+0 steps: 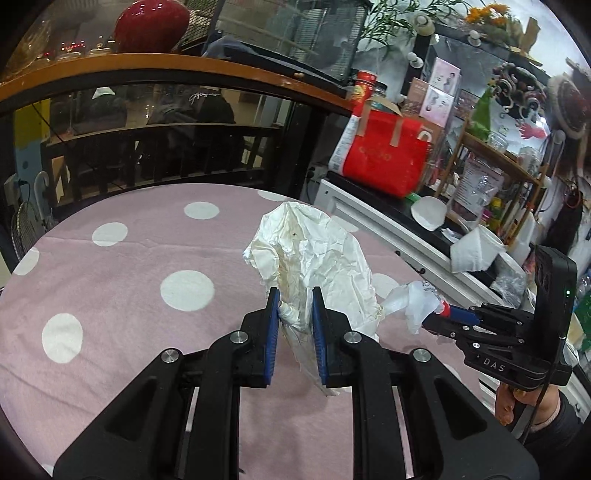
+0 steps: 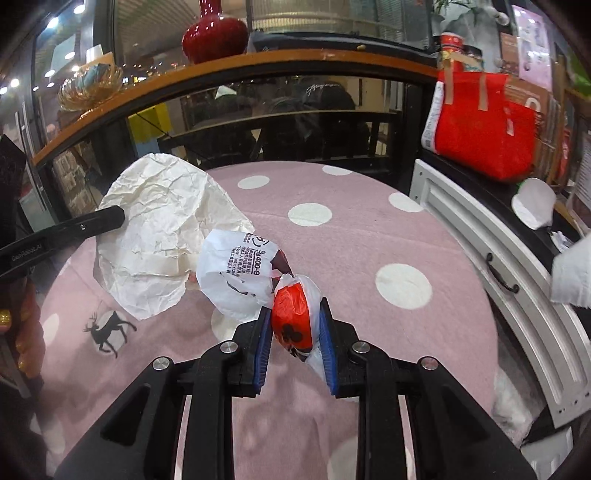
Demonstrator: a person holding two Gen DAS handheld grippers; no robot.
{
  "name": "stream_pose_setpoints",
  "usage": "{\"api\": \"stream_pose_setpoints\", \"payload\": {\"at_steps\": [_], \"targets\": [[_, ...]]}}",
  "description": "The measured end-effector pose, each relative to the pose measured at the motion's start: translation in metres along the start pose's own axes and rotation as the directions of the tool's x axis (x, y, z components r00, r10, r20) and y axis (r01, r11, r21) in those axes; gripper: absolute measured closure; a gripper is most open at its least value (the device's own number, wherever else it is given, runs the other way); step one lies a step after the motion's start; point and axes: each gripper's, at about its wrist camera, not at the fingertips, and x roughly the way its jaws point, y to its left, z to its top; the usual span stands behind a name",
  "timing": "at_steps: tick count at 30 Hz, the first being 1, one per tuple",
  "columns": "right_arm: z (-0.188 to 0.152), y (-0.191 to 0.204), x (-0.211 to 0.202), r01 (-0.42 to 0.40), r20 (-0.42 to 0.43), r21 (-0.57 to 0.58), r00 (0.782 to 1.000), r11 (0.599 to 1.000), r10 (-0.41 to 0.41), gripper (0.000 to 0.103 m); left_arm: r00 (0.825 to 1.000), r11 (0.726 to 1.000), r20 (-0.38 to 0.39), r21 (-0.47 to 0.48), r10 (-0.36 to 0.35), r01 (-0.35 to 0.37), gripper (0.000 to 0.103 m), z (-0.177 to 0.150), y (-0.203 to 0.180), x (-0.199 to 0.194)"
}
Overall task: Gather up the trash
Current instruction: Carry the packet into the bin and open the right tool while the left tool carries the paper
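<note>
Left hand-held gripper (image 1: 294, 302): jaws closed on the twisted lower end of a crumpled white paper (image 1: 317, 251); blue pads press it from both sides.
Paper: stained yellowish in places, it stands up from the jaws, lifted above the desk (image 1: 110, 295); in the right wrist view it fans out wide at the left.
Right hand-held gripper (image 2: 296, 317): jaws nearly closed on a bunched plastic bag (image 2: 291, 314), orange-red with black print under a white film.
Bag: its loose white part, printed with black text, spills out past the fingertips to the left, just beside the paper; it hangs above the desk.
Desk: covered by a pink cloth with white dots and a black deer figure (image 2: 109, 330).
Hand (image 1: 517, 402): a person's hand grips the right gripper's handle at the lower right of the left wrist view.
Surroundings: a white cabinet (image 2: 498, 266) beside the desk, a red bag (image 2: 484, 125) on its top, a red vase (image 2: 214, 33) on a wooden ledge behind.
</note>
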Motion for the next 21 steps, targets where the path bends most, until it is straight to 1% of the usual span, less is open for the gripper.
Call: {"api": "stream_pose_setpoints", "payload": {"at_steps": [6,11,14,17,21], "targets": [[-0.027,-0.009,-0.038,0.036,0.033,0.025,0.999,0.999,-0.037,0.079,1.000,0.999,0.012,0.034,-0.022,0.021,0.085,-0.017,-0.037,-0.017],[-0.051,-0.017,-0.067,0.076,0.057,0.063,0.995,0.995,-0.080,0.079,0.999,0.997,0.012,0.062,-0.053,0.052,0.085,-0.032,-0.066,-0.025],[-0.064,-0.019,-0.081,0.113,0.068,0.070,0.991,0.991,-0.118,0.079,0.997,0.994,0.014,0.077,-0.073,0.072,0.086,-0.039,-0.082,-0.029],[-0.080,-0.024,-0.093,0.144,0.074,0.089,0.986,0.986,-0.151,0.079,0.996,0.993,0.025,0.090,-0.081,0.078,0.085,-0.046,-0.096,-0.032],[-0.100,-0.037,-0.104,0.181,0.061,0.133,0.980,0.974,-0.191,0.079,0.994,0.989,0.016,0.098,-0.110,0.108,0.085,-0.053,-0.112,-0.032]]}}
